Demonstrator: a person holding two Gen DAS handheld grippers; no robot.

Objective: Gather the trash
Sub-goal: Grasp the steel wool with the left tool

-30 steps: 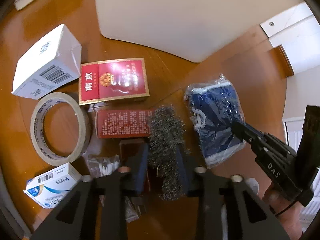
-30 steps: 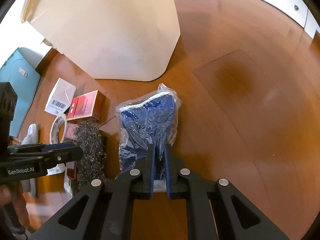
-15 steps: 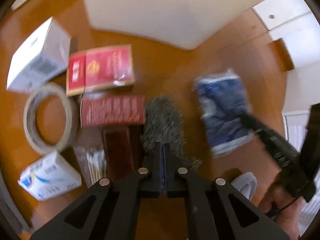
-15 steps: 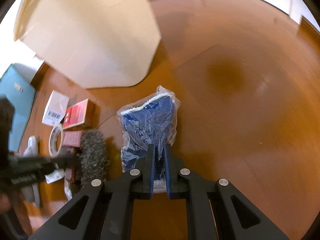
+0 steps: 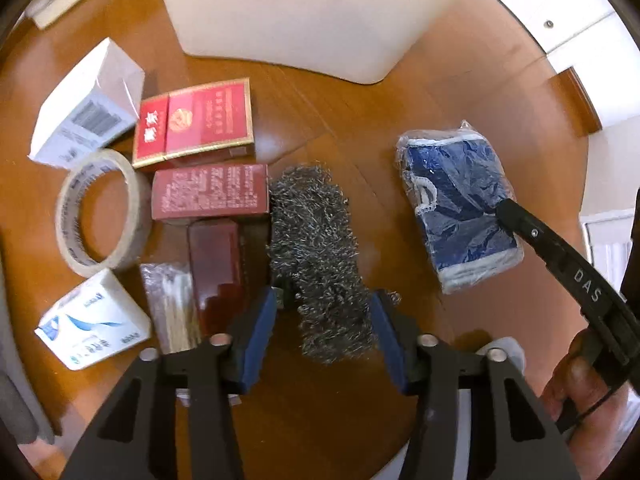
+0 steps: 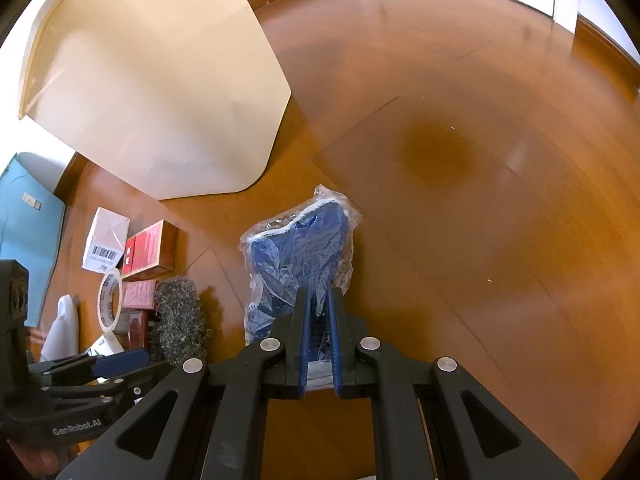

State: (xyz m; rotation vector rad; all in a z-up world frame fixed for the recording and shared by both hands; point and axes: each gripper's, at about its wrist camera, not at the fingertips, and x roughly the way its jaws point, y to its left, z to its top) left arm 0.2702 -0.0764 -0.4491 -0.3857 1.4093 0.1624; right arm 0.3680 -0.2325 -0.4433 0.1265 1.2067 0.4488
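A grey steel-wool pad (image 5: 316, 256) lies on the wooden floor in the left wrist view. My left gripper (image 5: 326, 308) is open, its blue pads either side of the pad's near end. A blue item in a clear plastic bag (image 5: 456, 204) lies to the right. My right gripper (image 6: 319, 312) is shut on the near end of that bag (image 6: 300, 256). The steel wool also shows in the right wrist view (image 6: 178, 316).
Left of the steel wool lie two red cartons (image 5: 196, 120) (image 5: 210, 194), a dark red box (image 5: 216, 268), a tape roll (image 5: 100, 212), two white boxes (image 5: 86, 116) (image 5: 94, 320) and a swab packet (image 5: 170, 304). A large cream bin (image 6: 160, 88) stands behind.
My left gripper shut half a second ago above the steel wool and has opened again, now straddling the pad. The right gripper has stayed shut on the blue bag.
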